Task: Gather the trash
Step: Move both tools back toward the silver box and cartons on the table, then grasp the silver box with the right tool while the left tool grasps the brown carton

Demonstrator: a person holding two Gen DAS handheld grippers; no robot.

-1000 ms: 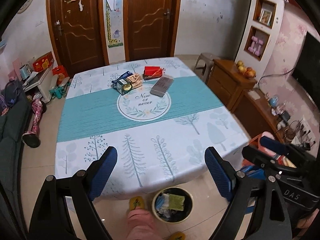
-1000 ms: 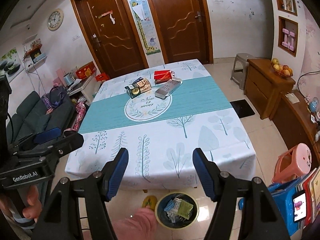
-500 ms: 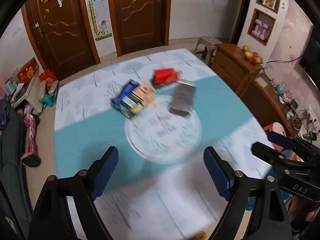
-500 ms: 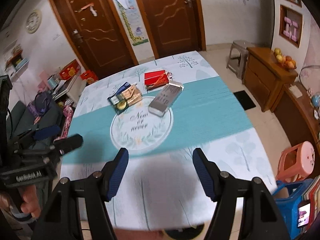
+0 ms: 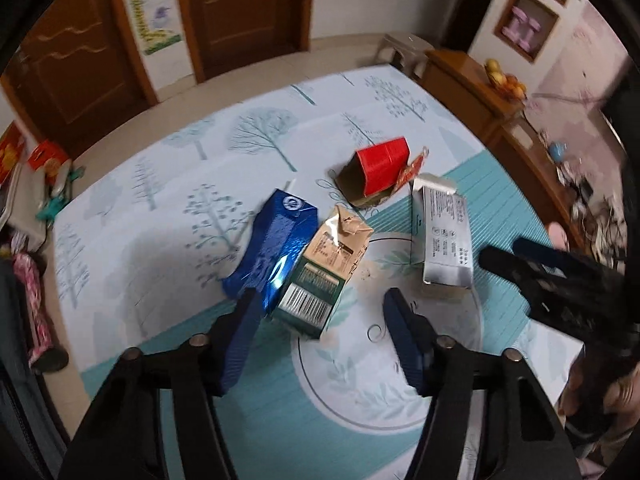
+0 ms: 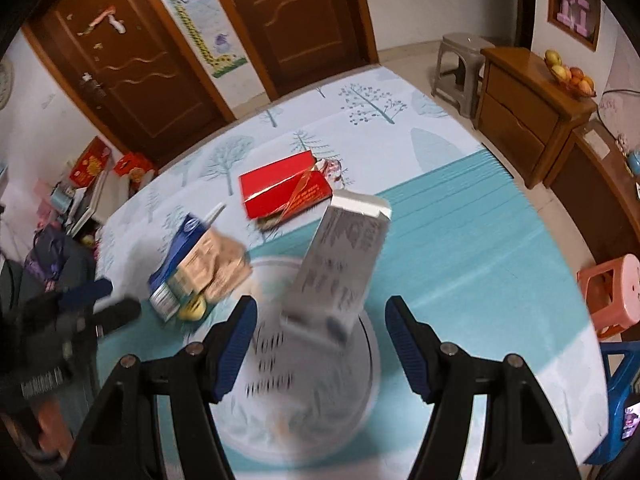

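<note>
Lying mid-bench (image 5: 168, 216): blue carton (image 5: 276, 248) touching tan-green carton (image 5: 328, 268), red box (image 5: 380, 168) behind, silver-white box (image 5: 444, 236) to right. My left claw (image 5: 320, 340) spread wide, empty, fingertips just short of two cartons. My right claw (image 6: 320, 340) spread wide, empty, just short of silver-white box (image 6: 344, 264). Wooden doors (image 6: 296, 16) and cabinet (image 6: 528, 108) beyond bench.
</note>
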